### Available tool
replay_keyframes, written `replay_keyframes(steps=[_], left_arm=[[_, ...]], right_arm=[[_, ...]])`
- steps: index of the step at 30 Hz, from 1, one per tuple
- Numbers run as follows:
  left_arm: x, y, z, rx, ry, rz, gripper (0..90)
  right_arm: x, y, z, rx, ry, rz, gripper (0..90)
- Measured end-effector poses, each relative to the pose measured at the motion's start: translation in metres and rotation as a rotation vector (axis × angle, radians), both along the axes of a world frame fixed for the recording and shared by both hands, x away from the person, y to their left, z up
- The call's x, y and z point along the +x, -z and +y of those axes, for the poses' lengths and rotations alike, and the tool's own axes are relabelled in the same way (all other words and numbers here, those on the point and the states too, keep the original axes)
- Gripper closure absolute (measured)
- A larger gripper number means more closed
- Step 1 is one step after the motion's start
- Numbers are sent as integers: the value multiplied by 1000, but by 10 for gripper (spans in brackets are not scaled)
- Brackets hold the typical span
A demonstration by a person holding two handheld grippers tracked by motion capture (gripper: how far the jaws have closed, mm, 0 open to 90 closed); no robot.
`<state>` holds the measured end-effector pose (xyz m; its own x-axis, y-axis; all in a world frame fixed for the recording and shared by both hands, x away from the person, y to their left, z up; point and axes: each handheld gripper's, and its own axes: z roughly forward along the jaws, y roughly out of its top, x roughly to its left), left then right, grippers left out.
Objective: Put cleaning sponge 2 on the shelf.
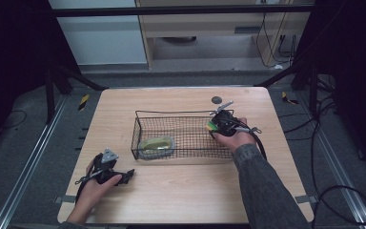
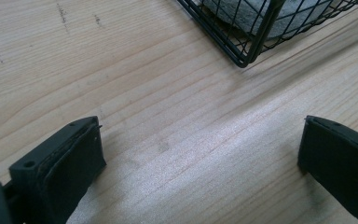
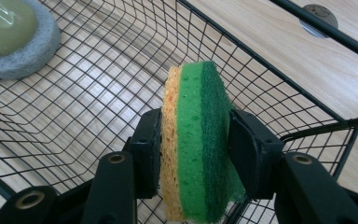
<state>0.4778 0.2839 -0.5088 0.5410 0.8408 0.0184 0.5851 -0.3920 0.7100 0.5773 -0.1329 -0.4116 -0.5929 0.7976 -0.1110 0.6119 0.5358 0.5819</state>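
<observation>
The right gripper (image 3: 193, 140) clamps a sponge (image 3: 198, 140) above the basket (image 3: 279, 100) (left gripper (image 2: 200, 154) gapes idle); next, lower and release.

Between the black jaws of the right gripper (image 3: 195, 149), the sponge (image 3: 196, 140) is showing three layers: pale orange-yellow against one pad, bright green in the middle, dark green against the other pad. Beyond the fingertips, the black wire basket (image 3: 270, 88) is making a grid pattern over the light wood-grain table (image 3: 261, 42). Farther past the fingertips, a grey pad with an olive-green top (image 3: 14, 37) is lying. The left gripper (image 2: 200, 154) is having black jaws too.
</observation>
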Motion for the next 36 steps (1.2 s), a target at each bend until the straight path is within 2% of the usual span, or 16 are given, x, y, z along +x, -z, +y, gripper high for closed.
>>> replay_keyframes(steps=[20,26,36], left_arm=[[0,0,0,0,-1,0,0],[0,0,0,0,-1,0,0],[0,0,0,0,-1,0,0]], right_arm=[[-10,2,12,26,-34,27,491],[-13,-1,13,48,-49,30,419],[-22,-9,5,74,-34,-30,253]])
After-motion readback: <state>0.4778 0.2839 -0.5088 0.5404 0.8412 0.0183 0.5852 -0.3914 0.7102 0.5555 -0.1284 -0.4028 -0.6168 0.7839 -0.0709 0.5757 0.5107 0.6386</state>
